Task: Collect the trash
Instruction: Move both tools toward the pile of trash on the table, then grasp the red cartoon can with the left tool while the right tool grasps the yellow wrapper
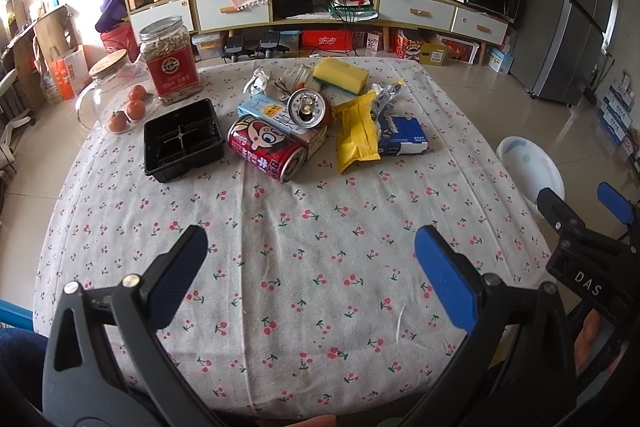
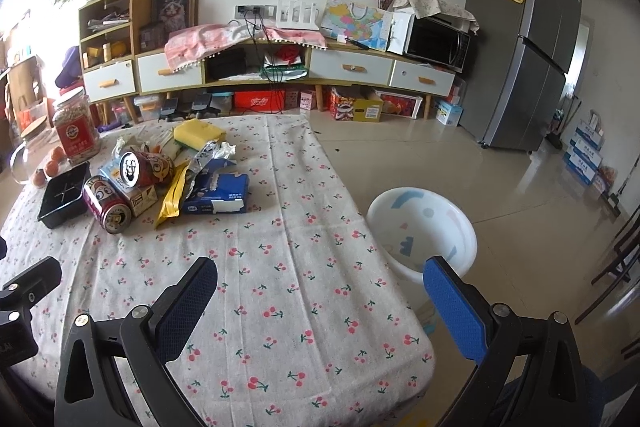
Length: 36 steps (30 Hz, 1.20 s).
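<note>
Both grippers, my left gripper (image 1: 310, 279) and my right gripper (image 2: 320, 311), hover spread and empty over the near cherry-print tablecloth (image 1: 304, 235). Well ahead lies the trash: a red can (image 1: 266, 149), a yellow wrapper (image 1: 356, 133), a blue tissue pack (image 1: 404, 137) and a black tray (image 1: 182, 143). Beside the table on the floor stands a white basin (image 2: 424, 227).

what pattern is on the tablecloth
Small red cherries with green stems on a whitish tablecloth; clearest in the left wrist view.

Matt woven cloth (image 1: 304, 247) with printed cherries covers the surface. Glossy metal red can (image 1: 266, 149), shiny bare lid on the upright can (image 1: 306, 108). Black tray (image 1: 184, 141): glossy plastic. Yellow wrapper (image 1: 356, 131) crinkly film, sponge (image 1: 340, 75) porous. White basin (image 2: 424, 231), smooth plastic, lower right.
</note>
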Motion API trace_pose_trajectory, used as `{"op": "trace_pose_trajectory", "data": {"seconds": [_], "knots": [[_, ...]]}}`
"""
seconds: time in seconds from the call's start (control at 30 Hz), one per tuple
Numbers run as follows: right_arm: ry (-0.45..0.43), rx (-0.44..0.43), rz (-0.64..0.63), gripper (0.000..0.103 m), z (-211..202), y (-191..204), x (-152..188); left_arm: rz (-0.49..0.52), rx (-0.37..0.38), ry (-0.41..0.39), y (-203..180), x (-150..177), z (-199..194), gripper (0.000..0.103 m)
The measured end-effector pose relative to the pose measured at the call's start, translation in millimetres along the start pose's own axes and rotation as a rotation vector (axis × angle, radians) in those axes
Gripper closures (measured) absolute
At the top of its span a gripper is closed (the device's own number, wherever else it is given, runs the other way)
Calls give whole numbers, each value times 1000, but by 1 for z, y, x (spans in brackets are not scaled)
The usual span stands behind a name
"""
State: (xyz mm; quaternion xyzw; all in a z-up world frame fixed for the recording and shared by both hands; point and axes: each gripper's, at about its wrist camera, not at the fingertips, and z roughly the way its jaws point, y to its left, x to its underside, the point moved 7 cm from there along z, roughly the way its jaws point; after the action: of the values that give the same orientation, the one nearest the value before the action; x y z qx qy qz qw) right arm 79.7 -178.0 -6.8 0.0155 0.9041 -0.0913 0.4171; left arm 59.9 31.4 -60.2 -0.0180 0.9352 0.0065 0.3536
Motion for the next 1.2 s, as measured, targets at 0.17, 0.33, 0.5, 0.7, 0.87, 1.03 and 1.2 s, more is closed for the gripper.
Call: {"op": "trace_pose_trajectory", "data": {"seconds": [0.17,0.33,0.5,0.7,0.87,1.03,1.2], "knots": [[47,-80,-17,0,21,11,-16,-69,0,65,28,-11,12,0],[135,-257,-5,0,48,35,-44,-115,-15,77,50,-40,24,0],[204,-390,12,0,83,65,-73,-216,67,162,55,-58,60,0],[295,-505,69,1,137,98,-99,-365,127,282,62,-58,114,6],[342,-553,88,5,170,120,-104,-426,129,303,68,-57,135,7],[411,-579,141,14,200,136,-100,-454,130,309,69,-59,149,9],[442,-591,171,29,217,143,-94,-462,148,308,69,-56,157,10]]}}
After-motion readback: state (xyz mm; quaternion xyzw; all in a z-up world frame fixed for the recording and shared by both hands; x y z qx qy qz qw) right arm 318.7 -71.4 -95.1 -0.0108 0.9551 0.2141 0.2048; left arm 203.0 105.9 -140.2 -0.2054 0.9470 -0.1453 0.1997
